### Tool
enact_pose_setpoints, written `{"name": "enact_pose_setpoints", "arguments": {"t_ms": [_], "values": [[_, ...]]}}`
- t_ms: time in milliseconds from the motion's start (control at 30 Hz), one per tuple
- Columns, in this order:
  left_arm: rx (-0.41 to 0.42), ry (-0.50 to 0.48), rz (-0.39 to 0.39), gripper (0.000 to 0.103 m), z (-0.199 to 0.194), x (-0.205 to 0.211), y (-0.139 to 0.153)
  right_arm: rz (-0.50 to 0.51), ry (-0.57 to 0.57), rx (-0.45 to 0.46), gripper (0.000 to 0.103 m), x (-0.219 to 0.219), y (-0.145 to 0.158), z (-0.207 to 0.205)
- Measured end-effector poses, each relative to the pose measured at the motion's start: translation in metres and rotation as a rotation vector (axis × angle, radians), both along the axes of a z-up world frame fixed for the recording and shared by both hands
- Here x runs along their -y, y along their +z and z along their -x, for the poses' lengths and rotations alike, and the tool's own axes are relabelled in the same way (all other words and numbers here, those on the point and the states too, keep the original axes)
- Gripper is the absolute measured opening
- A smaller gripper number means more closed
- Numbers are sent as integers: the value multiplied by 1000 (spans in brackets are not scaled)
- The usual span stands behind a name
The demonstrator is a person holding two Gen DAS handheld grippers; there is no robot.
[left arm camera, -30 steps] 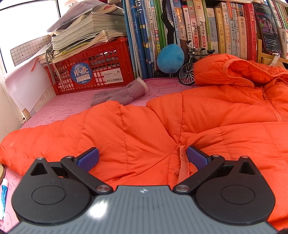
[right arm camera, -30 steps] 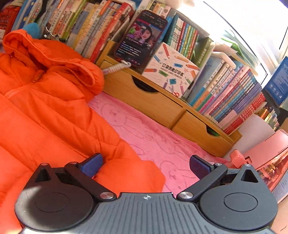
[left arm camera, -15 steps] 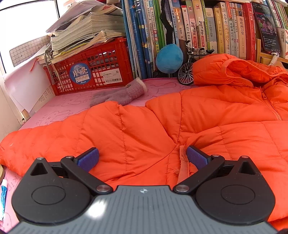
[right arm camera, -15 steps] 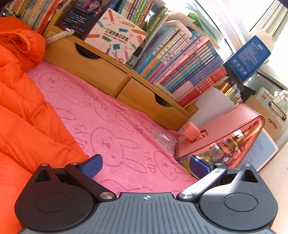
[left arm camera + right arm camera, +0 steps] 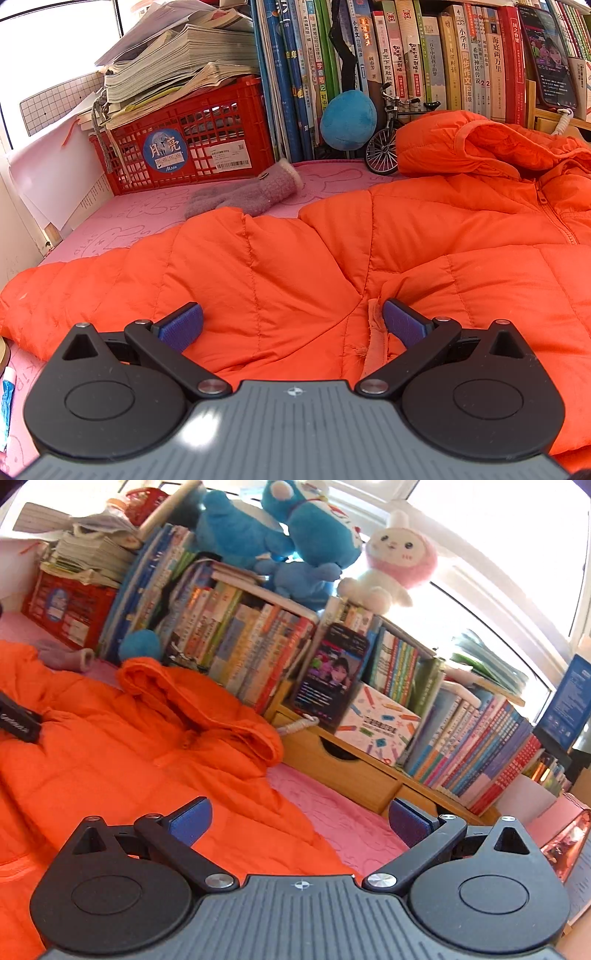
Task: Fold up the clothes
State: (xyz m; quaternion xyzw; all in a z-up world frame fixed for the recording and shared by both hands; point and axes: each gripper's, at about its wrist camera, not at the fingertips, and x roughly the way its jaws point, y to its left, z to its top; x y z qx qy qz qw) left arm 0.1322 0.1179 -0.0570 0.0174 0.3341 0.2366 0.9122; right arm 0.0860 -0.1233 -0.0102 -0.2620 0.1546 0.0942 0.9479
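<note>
The orange jacket [image 5: 406, 258] lay spread, front up, across the pink mat [image 5: 122, 225] on the counter, its hood [image 5: 476, 144] bunched against the books [image 5: 424, 55] at the back. No fold looked made yet, so I judged this the very start: choosing where to take hold.

The left tool [image 5: 291, 323] hung low over the near part of the jacket, jaws wide apart and gripping nothing. One sleeve [image 5: 129, 280] ran off to its left, and a seam with a pale strip of lining sat just inside its right finger [image 5: 402, 325]. Whether the pads touched the cloth, I could not tell.

The right tool [image 5: 299, 821] was likewise open and empty, raised and tilted toward the shelf, with the jacket's edge under its left finger [image 5: 192, 823] and bare mat beyond.

Next, I reckoned, a tool would need to drop, close on a sleeve or side edge, and carry it across the chest. The puffy fabric would likely spring back unless pressed.
</note>
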Motion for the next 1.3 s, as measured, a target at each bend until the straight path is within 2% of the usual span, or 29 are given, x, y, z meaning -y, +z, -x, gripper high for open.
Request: {"name": "enact_pose_setpoints", "arguments": {"t_ms": [67, 167, 267, 433, 533, 633, 700, 933, 1300], "values": [[0, 0, 0, 103, 0, 0, 0, 28, 56, -10, 103, -17, -7, 10], [0, 0, 0, 103, 0, 0, 0, 103, 55, -18, 103, -25, -25, 13], [0, -1, 1, 103, 1, -1, 0, 119, -34, -53, 103, 0, -40, 4], [0, -1, 0, 103, 0, 0, -1, 98, -223, -79, 103, 69, -48, -5], [0, 0, -2, 103, 0, 0, -1, 138, -337, -83, 103, 104, -58, -5], [0, -1, -3, 103, 0, 0, -1, 90, -447, -131, 102, 136, -63, -8], [-1, -1, -4, 103, 0, 0, -1, 91, -501, -125, 102, 150, -67, -3], [2, -1, 3, 103, 0, 0, 0, 117, -442, -70, 102, 145, -60, 27], [41, -35, 61, 103, 21, -13, 22, -8, -215, 1, 103, 92, -6, 63]]}}
